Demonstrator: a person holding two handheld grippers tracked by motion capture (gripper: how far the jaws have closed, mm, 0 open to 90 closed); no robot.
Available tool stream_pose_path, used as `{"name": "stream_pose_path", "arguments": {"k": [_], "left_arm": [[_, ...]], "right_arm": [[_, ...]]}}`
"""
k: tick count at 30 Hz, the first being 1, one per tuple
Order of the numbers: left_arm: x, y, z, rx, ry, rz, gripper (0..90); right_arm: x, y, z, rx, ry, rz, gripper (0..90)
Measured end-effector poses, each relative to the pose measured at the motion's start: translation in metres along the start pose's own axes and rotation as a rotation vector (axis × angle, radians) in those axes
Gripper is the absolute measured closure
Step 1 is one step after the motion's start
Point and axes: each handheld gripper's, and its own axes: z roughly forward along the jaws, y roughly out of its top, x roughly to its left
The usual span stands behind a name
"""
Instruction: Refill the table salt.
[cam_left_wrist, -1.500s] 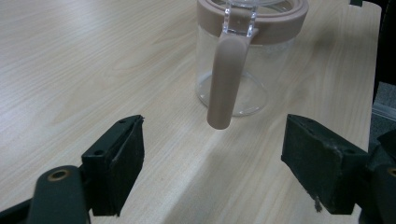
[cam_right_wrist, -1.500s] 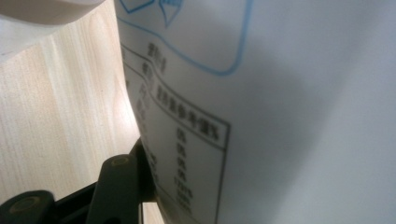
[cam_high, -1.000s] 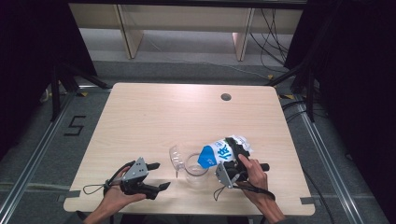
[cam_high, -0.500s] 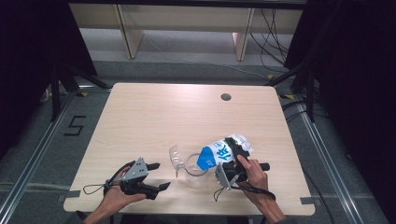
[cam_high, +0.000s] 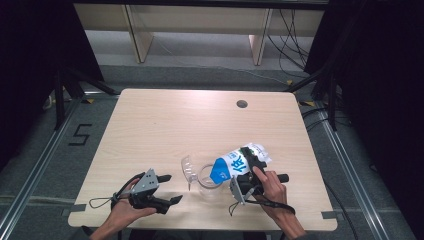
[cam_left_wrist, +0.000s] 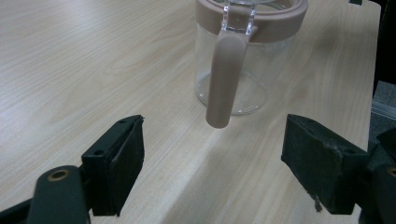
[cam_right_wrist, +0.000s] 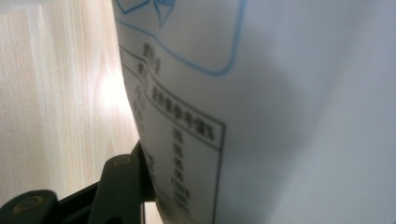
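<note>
White-and-blue printed carton (cam_high: 239, 162), tilted over clear glass jug with pink-brown rim and handle (cam_left_wrist: 243, 56) on pale wood worktop (cam_high: 165, 125); right gripper (cam_high: 248, 172) fingers clenched on carton; left gripper (cam_left_wrist: 215, 168) fingers released near handle; pouring judged underway, carton not yet set down

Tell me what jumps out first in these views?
The right gripper holds a blue-and-white carton tipped over the mouth of a clear glass pitcher near the table's front edge. To its left, the left gripper rests with jaws wide open, facing the pitcher's pink handle.
</note>
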Motion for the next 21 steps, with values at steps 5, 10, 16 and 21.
{"name": "stream_pose_path", "arguments": {"k": [5,10,16,21], "left_arm": [[0.0014,0.0004,-0.0002,0.005,-0.001,0.023,20.8],[0.0002,-0.0001,-0.0001,0.004,0.002,0.0,20.8],[0.0017,0.0005,0.0,0.006,-0.004,0.031,20.8],[0.0003,-0.0001,0.0,0.005,0.001,0.003,20.8]], "right_arm": [[-0.0001,0.0014,-0.0008,0.013,-0.029,-0.037,48.7],[-0.0034,0.0025,-0.0002,0.003,-0.029,-0.094,48.9],[-0.0001,0.0011,0.0001,0.018,-0.021,-0.041,48.9],[0.0013,0.0019,0.0,0.017,-0.02,-0.051,49.1]]}}
